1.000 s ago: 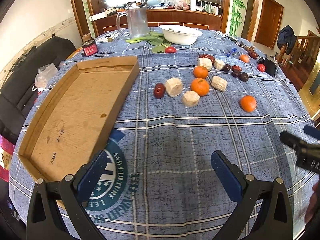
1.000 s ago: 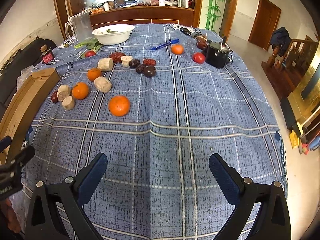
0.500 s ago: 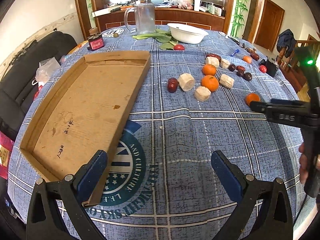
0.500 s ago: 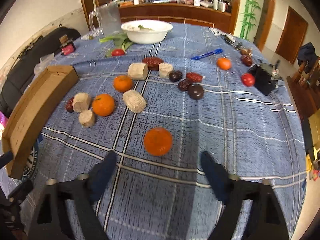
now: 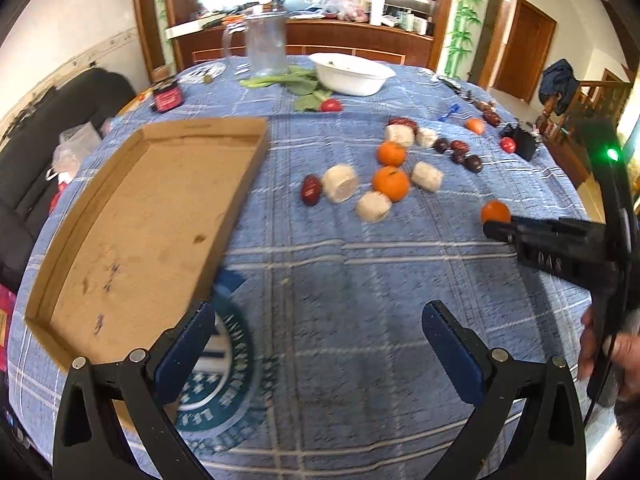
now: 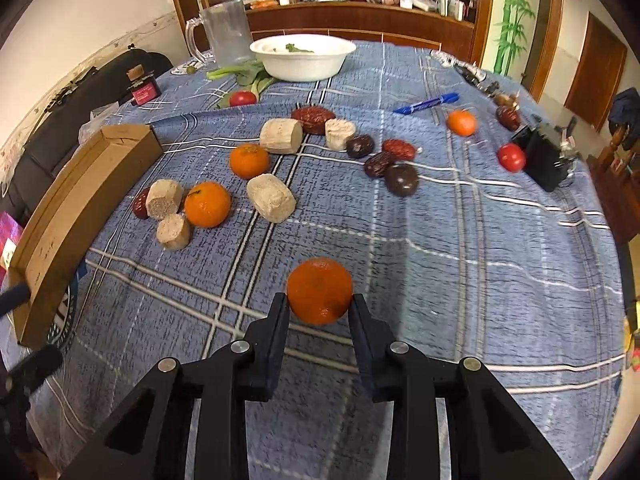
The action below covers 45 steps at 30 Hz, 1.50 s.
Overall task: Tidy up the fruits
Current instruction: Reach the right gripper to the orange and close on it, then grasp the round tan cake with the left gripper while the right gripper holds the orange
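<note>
My right gripper [image 6: 319, 304] is closing its jaws on a tangerine [image 6: 320, 290] that rests on the blue checked tablecloth, and both pads touch its sides. In the left wrist view the same tangerine [image 5: 495, 211] shows at the tip of the right gripper [image 5: 494, 228]. My left gripper [image 5: 318, 330] hangs open over bare cloth, just right of an empty cardboard tray [image 5: 140, 220]. Two more tangerines [image 6: 207, 204] [image 6: 249, 160], pale cylinder pieces [image 6: 271, 197] and dark red dates [image 6: 390, 162] lie scattered further back.
A white bowl [image 6: 302, 56], a clear jug [image 6: 226, 34] and leafy greens stand at the far side. A blue pen [image 6: 426, 103], a tomato [image 6: 511, 157] and a black box [image 6: 546, 156] lie to the right. A person's hand [image 5: 616, 356] holds the right gripper.
The right gripper has moved forward and down to the nearest tangerine, and its jaws have gone from wide open to touching the fruit. The left gripper has barely moved and stays open.
</note>
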Each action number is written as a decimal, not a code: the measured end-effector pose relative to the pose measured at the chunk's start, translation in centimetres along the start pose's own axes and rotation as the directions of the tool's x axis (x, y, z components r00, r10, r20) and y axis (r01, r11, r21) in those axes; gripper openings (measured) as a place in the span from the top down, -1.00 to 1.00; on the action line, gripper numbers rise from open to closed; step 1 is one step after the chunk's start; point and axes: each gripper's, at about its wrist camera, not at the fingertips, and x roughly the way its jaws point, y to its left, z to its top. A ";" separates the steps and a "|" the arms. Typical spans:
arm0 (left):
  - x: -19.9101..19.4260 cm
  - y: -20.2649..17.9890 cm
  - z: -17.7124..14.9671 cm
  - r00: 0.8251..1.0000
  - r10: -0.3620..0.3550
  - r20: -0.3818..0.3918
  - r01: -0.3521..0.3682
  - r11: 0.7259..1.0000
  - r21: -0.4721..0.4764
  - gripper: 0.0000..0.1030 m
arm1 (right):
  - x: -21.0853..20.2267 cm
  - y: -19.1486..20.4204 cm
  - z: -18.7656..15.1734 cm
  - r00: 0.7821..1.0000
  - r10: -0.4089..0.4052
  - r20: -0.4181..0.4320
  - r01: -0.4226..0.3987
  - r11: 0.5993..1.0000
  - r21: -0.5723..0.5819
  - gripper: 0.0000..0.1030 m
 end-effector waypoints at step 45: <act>9.5 -3.8 6.8 0.993 -0.106 -0.050 0.106 0.994 0.000 0.07 | -1.1 -5.0 -4.0 0.998 0.050 0.027 -0.050 0.999 -0.008 0.33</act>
